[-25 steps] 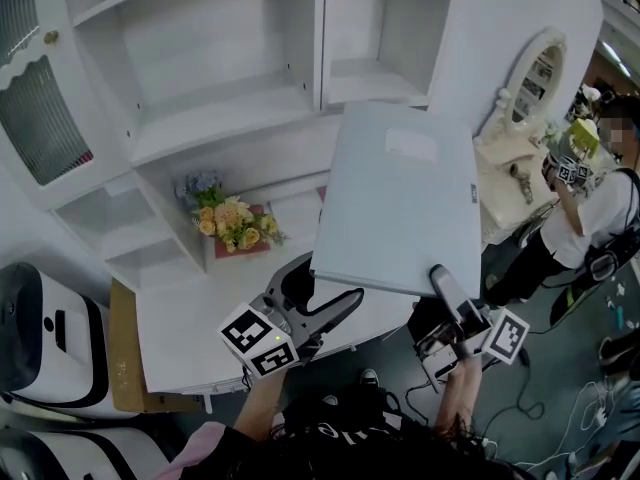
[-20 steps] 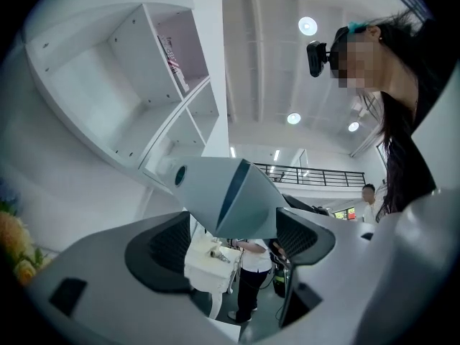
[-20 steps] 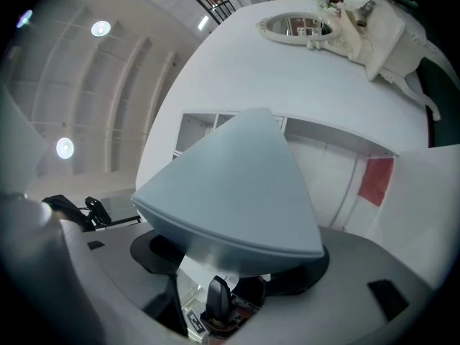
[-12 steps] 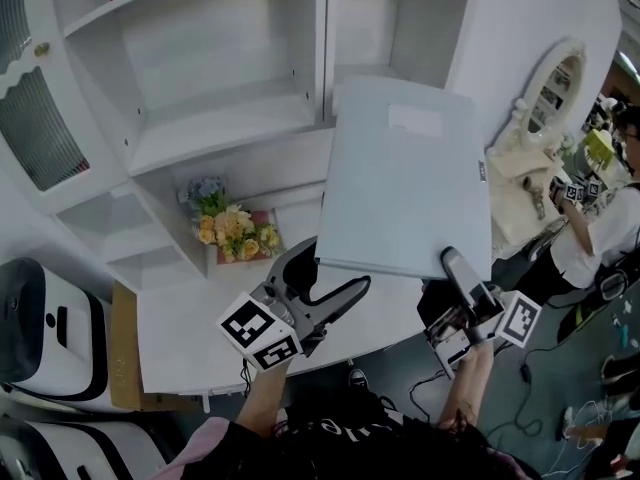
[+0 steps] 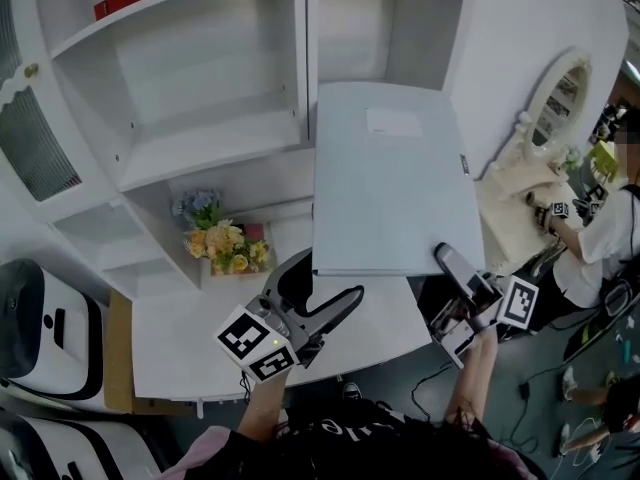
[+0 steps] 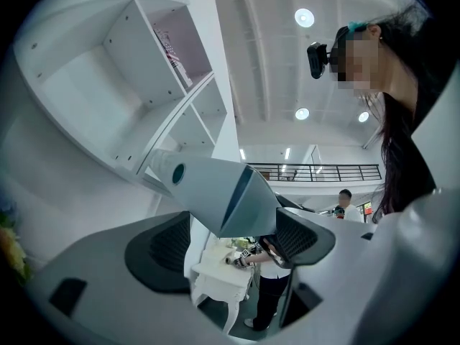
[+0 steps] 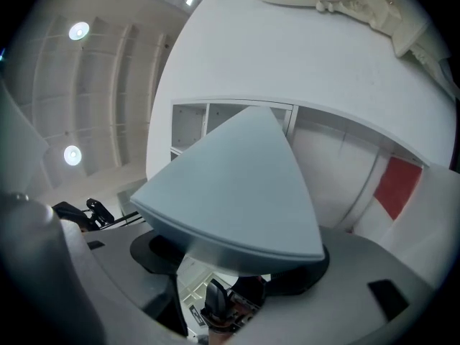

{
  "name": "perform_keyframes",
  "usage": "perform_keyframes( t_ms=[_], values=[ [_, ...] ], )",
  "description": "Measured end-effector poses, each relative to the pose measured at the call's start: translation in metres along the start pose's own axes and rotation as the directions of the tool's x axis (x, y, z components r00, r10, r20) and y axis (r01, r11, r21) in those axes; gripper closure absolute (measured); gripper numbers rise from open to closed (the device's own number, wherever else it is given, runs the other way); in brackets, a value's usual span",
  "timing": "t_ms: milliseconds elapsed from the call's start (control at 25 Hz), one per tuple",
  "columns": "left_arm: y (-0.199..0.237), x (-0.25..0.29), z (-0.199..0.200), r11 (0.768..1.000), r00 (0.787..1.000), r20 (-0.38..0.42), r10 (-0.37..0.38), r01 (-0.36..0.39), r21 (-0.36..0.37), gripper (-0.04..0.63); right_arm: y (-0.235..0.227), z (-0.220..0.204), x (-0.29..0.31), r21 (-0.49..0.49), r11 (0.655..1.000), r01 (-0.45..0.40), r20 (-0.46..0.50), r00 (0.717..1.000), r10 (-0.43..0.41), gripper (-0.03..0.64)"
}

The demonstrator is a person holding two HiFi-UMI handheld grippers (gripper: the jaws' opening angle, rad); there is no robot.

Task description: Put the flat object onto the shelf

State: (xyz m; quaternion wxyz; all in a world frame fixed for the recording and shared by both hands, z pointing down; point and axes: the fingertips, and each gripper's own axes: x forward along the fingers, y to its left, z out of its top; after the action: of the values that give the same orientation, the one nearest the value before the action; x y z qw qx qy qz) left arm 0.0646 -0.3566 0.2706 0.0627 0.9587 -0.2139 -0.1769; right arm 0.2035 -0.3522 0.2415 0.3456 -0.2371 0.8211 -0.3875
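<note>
So, the flat grey-blue folder [image 5: 395, 193] is held up in front of the white shelf unit [image 5: 200, 153], not yet set on any shelf. It's clamped at its near right corner by the right gripper [image 5: 442, 254], jaws closed down on it. The left gripper [image 5: 332, 276] is seen at the near left corner with jaws spread wide, nothing pinched. A flower bunch [image 5: 225, 248] is parked on the counter to the left.
</note>
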Motion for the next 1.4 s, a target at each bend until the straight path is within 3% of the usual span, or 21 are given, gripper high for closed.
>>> perform_keyframes(
  t_ms=[520,840,1160,1400],
  values=[
    [0.003,0.027,-0.005,0.997,0.997,0.032,0.073,-0.074,0.005,0.21,-0.032,0.032,-0.001,0.151,0.987,-0.052,-0.05,0.997,0.06,0.311],
    [0.02,0.051,-0.002,0.974,0.982,0.035,0.187,-0.19,0.125,0.21,-0.042,0.051,0.008,0.174,0.983,-0.055,-0.05,0.997,0.065,0.311],
    [0.034,0.071,0.002,0.962,0.971,0.027,0.237,-0.239,0.132,0.21,-0.054,0.077,0.02,0.203,0.977,-0.058,-0.043,0.997,0.068,0.31],
    [0.042,0.092,-0.003,0.953,0.968,-0.011,0.25,-0.244,0.177,0.21,-0.07,0.102,0.027,0.245,0.967,-0.067,0.007,0.998,0.067,0.31]
  ],
)
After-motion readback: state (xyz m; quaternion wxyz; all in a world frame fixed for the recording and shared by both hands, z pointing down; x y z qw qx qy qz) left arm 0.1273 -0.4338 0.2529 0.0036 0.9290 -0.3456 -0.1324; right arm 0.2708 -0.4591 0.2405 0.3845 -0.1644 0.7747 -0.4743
